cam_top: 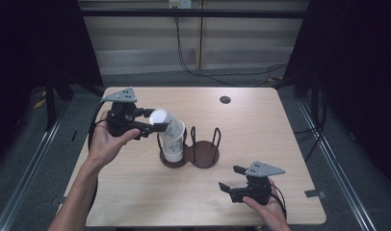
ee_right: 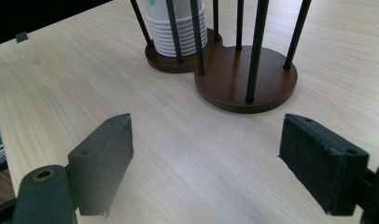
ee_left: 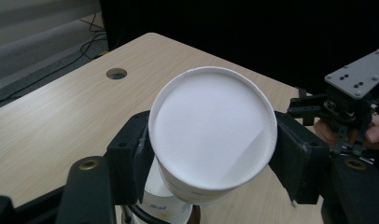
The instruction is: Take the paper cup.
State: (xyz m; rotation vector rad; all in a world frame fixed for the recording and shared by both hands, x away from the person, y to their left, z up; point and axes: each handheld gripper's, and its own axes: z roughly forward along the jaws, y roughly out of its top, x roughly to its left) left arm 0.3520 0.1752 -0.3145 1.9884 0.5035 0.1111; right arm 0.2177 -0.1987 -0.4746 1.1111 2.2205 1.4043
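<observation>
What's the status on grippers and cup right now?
Left gripper shut on paper cup, tilted above the cup stack in the holder. Right gripper open, nothing between. Nothing in the way.

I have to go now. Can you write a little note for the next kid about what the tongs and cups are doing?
Left tongs: shut on a white cup, tilted above the stack.
Right tongs: open, nothing between them, low over the table near the holder.
The stack sits in the holder's left ring; the right ring has no cups.
Done: one cup gripped at the stack's top.
Left: whether it goes on or comes off I can't tell; probably the right ring is next.
</observation>
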